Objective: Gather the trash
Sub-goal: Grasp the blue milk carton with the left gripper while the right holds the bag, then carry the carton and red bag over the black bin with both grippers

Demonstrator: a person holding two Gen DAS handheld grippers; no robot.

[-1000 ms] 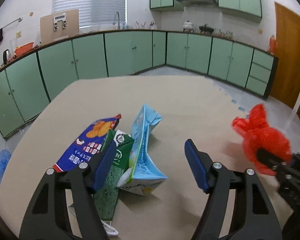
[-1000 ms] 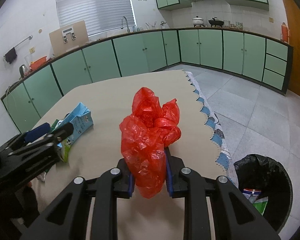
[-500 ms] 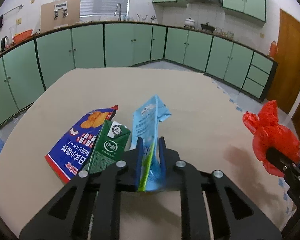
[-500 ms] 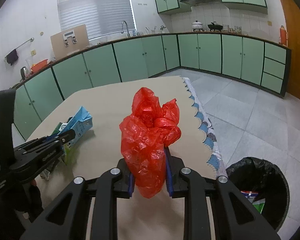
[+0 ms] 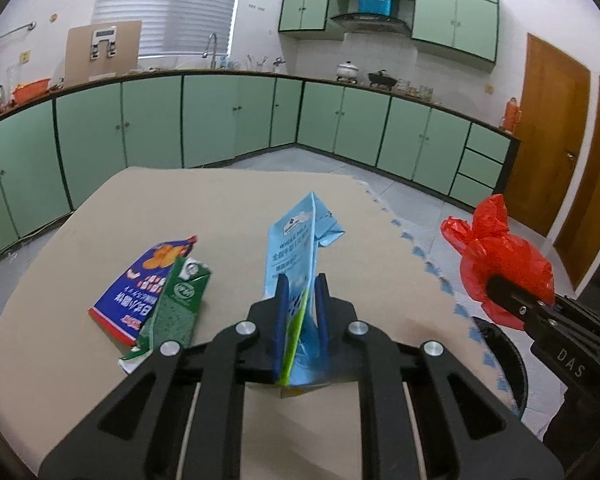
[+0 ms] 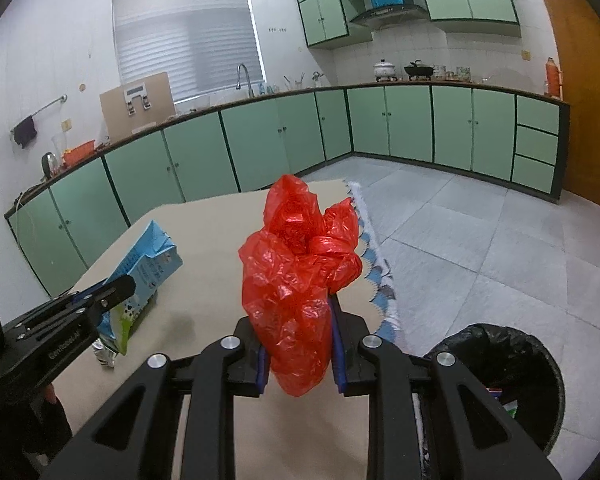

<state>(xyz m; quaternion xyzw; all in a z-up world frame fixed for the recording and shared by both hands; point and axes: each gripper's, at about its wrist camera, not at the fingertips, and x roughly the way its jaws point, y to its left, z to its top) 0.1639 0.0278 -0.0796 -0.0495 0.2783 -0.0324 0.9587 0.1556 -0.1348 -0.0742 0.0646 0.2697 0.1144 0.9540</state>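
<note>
Blue carton [image 5: 300,264] is pinched flat in my left gripper [image 5: 299,312], jaws nearly closed on it, carton clear of the table [image 5: 228,200]. Red bag [image 6: 300,272] is clamped in my right gripper [image 6: 298,354], jaws narrow around the crumpled plastic. Both are held high, probably so they can go over the table edge to the bin [image 6: 496,340] on the floor at right. Green carton [image 5: 176,308] and snack bag [image 5: 140,284] lie overlapping on the table, not yet collected.

Both hand-held grippers, L [image 5: 300,300] & R [image 6: 298,344], clamped shut, angled down.
</note>
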